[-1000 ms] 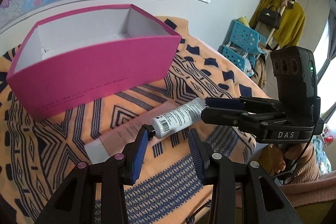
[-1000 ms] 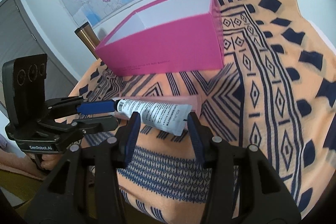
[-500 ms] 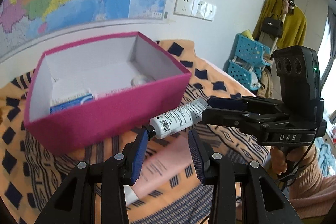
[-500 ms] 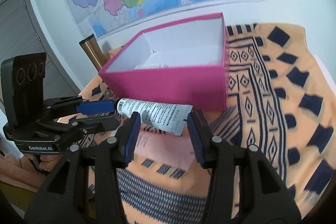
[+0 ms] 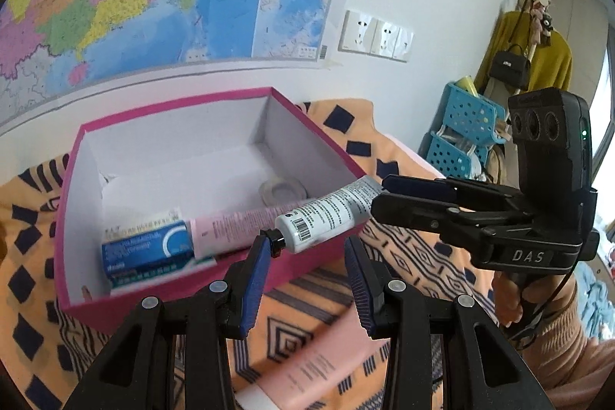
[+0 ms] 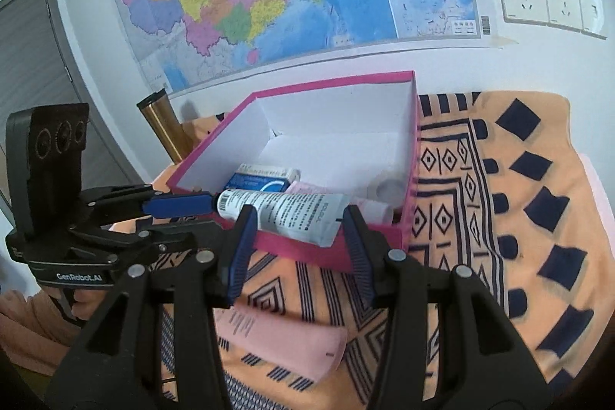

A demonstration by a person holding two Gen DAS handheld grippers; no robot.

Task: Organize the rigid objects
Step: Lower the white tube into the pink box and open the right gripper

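Note:
A white tube [image 5: 326,214] with a black cap is held up at the near rim of the open magenta box [image 5: 169,298]. My right gripper [image 6: 298,229] is shut on its flat crimped end [image 6: 303,218]. My left gripper [image 5: 307,266] is open, its left pad [image 5: 255,268] touching the cap. Inside the box lie a blue-and-white carton [image 5: 148,248], a pink tube [image 5: 234,225] and a roll of clear tape [image 5: 282,189]. Another pink tube [image 6: 280,341] lies on the blanket in front of the box.
The box [image 6: 330,252] sits on an orange blanket with dark blue patterns [image 6: 499,218]. A map and wall sockets [image 5: 374,37] are on the wall behind. A gold cylinder [image 6: 163,125] stands left of the box. Blue baskets [image 5: 467,129] stand at the right.
Both grippers rose with the white tube from low over the blanket to the box's near rim. The box's contents came into view.

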